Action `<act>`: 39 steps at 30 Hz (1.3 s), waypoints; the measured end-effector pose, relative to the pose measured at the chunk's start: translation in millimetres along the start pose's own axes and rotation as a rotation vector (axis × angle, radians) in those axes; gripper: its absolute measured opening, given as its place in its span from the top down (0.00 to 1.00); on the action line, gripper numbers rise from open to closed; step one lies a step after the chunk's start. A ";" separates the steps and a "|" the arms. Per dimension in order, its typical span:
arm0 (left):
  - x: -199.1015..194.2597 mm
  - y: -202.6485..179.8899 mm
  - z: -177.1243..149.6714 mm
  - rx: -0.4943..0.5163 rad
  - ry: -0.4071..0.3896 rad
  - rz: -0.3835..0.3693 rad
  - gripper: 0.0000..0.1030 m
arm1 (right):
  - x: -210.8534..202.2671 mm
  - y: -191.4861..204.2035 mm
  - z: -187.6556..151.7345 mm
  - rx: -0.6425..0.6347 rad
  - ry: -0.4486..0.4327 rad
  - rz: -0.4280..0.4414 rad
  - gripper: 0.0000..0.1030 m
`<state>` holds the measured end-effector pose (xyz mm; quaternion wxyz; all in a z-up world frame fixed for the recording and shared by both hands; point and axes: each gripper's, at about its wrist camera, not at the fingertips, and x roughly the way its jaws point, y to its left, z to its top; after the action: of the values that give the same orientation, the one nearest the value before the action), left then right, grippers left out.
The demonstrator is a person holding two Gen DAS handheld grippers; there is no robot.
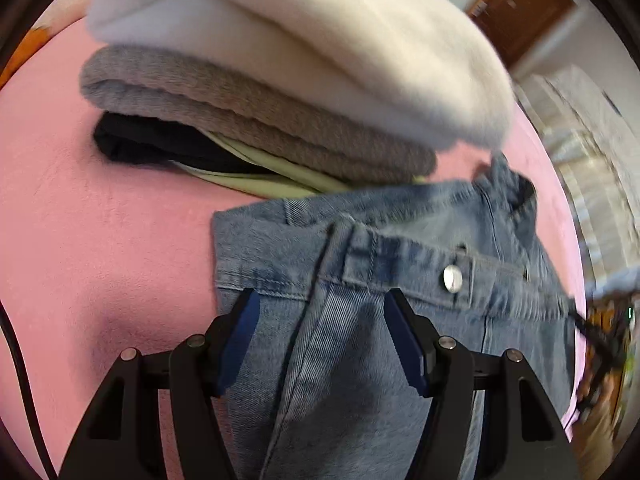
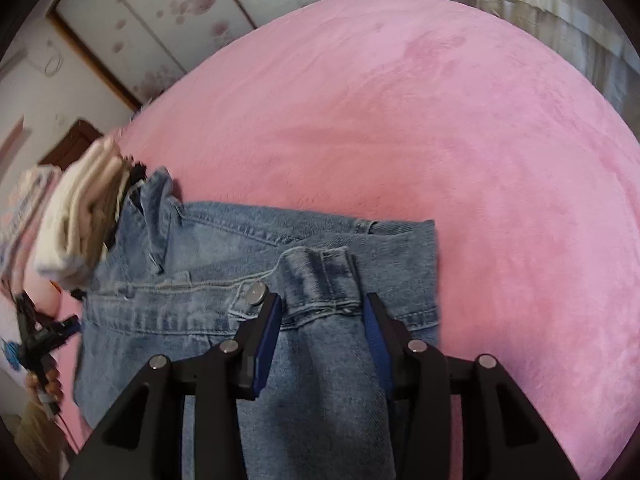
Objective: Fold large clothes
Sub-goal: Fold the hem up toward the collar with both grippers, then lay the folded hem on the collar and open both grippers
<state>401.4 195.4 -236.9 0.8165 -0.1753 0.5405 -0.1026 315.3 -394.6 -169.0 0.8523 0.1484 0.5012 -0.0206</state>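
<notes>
A blue denim jacket (image 1: 400,240) lies on the pink bed (image 1: 100,240), partly folded, with a metal button (image 1: 452,278) showing. My left gripper (image 1: 320,304) is open, its jaws on either side of a denim sleeve that runs between them. In the right wrist view the jacket (image 2: 200,312) lies flat with a sleeve cuff (image 2: 320,276) folded across it. My right gripper (image 2: 320,308) is open, its jaws on either side of that sleeve. The left gripper also shows in the right wrist view (image 2: 36,336) at the far left, small and blurred.
A stack of folded clothes stands just beyond the jacket: a white fleece (image 1: 300,40) on top, a grey one (image 1: 240,120), then black and pale green pieces. It also shows in the right wrist view (image 2: 80,220). The pink bedcover (image 2: 480,160) spreads to the right. A wooden door (image 1: 520,12) is behind.
</notes>
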 end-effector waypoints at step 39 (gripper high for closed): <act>-56.9 -135.2 -13.8 0.181 -0.475 0.492 0.90 | -78.1 80.1 10.6 -0.170 -0.449 -0.266 0.76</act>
<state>369.3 89.2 -139.8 0.9320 0.0143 0.3500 0.0933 300.2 -329.8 -78.4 0.9413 0.0009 0.3146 -0.1226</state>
